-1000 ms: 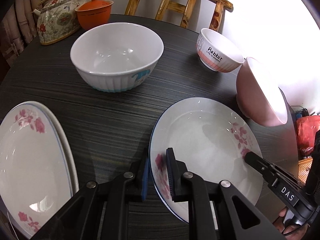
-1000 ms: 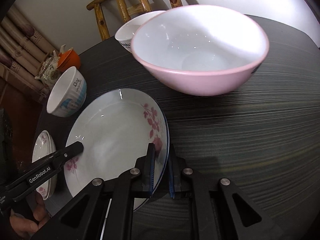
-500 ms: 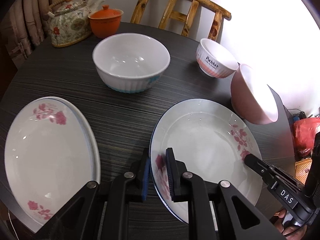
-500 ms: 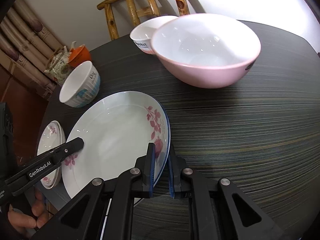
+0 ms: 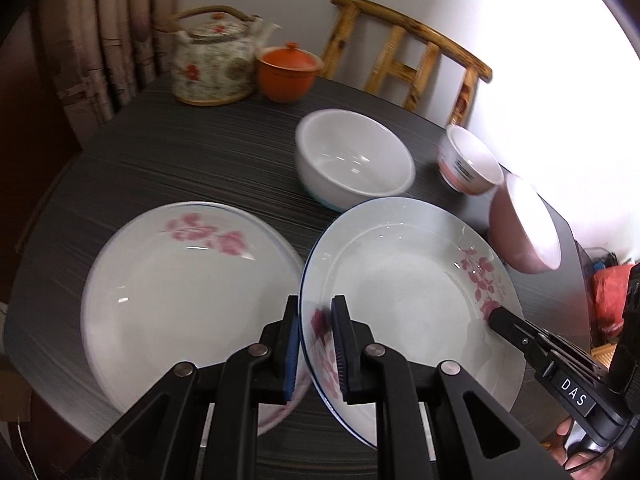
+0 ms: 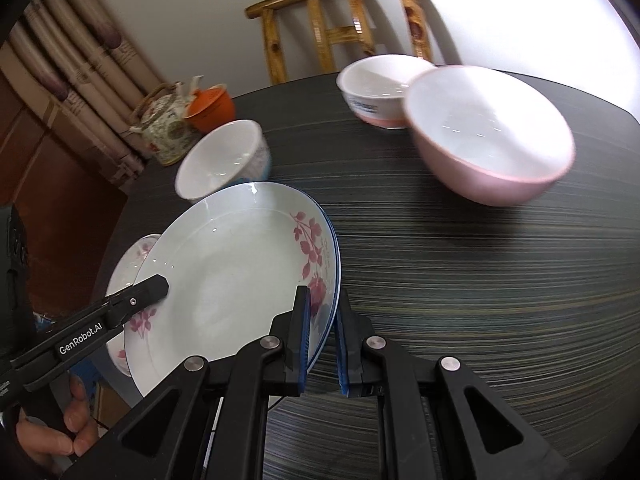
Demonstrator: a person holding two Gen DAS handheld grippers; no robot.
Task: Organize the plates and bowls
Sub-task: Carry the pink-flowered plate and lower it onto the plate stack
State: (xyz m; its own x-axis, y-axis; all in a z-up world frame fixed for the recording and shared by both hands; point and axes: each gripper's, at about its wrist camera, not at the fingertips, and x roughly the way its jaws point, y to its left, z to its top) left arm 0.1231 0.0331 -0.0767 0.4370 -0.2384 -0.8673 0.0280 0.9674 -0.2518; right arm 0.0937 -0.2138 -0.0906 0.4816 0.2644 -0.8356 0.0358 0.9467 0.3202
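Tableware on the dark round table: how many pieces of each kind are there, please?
Plates: 2 (white floral plate held by both grippers, white floral plate on the table)
Bowls: 3 (white bowl, small white-and-pink bowl, pink bowl)
Teapot: 1
Orange lidded cup: 1
Total: 7

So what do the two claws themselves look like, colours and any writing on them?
Both are matte black plastic with angular triangular cut-outs and round silver pivot screws. The left claw and right claw each have blue pads lining their fingers. A white "DAS" label sits on the right one, "GenRobot.AI" lettering on the left. Bare fingers grip both handles; no sleeves or cables show.
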